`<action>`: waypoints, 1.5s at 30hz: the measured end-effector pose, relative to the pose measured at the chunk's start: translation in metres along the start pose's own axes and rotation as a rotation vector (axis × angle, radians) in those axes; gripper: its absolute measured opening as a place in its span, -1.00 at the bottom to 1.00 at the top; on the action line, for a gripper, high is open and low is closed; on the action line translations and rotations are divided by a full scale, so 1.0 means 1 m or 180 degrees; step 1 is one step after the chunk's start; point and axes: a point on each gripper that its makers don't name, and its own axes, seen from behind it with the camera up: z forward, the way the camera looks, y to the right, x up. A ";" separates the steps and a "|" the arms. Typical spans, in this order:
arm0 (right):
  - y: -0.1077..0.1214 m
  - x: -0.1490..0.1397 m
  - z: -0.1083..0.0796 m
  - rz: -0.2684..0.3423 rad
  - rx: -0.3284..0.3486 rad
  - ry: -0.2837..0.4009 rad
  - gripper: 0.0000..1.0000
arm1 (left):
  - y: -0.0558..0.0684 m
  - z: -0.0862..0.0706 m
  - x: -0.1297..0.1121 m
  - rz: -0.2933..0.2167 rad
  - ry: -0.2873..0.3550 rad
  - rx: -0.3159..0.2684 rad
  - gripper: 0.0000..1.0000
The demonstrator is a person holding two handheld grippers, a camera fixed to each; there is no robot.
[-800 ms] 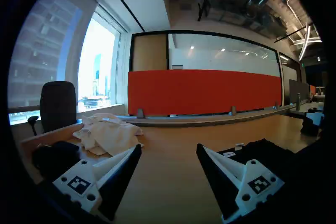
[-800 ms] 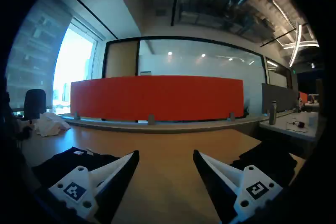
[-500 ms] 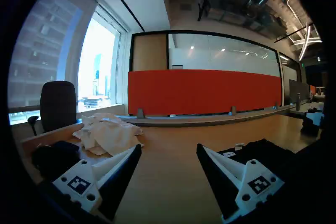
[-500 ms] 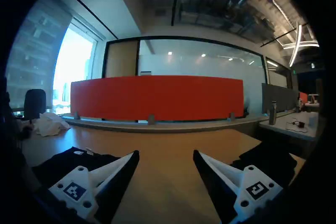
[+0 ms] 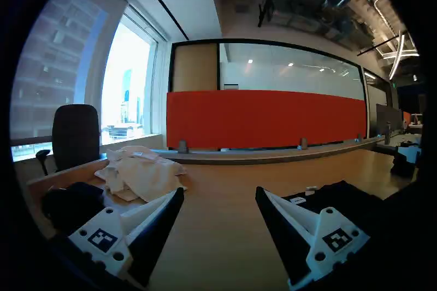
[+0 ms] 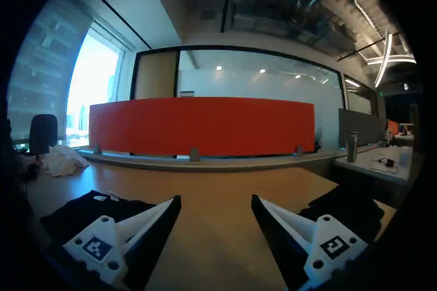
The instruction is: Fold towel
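"Left gripper view: anything folded yet?"

"No. The white towel (image 5: pixel 139 173) lies crumpled at the desk's (image 5: pixel 235 179) left, untouched. The left gripper (image 5: pixel 219 203) gapes wide, empty. The right gripper (image 6: pixel 216 209) does likewise, between black cloths (image 6: pixel 90 212). All folding is ahead."

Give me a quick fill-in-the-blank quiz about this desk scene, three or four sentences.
The divider panel along the far edge of the desk is ___ in colour. The crumpled cloth pile near the window is ___, unlike the black cloth. The left gripper and right gripper both have their fingers ___, holding nothing. The office chair by the window is ___.
Missing words: red; white; open; black.
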 end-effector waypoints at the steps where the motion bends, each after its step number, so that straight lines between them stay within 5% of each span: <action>1: -0.001 0.004 0.000 -0.0004 -0.0003 0.0006 0.99 | 0.000 0.000 0.003 -0.0003 0.0004 -0.0005 0.95; 24: -0.005 0.134 -0.004 -0.0069 -0.0005 -0.0051 0.99 | 0.006 -0.008 0.141 0.0120 -0.0140 -0.0075 0.95; 36: -0.010 0.161 -0.004 -0.0126 0.0137 -0.0166 0.99 | 0.018 -0.009 0.158 0.0196 -0.0337 -0.0219 0.95; 45: -0.031 0.166 -0.011 -0.0343 0.0577 -0.0392 0.99 | 0.039 -0.014 0.160 0.0335 -0.0545 -0.0622 0.95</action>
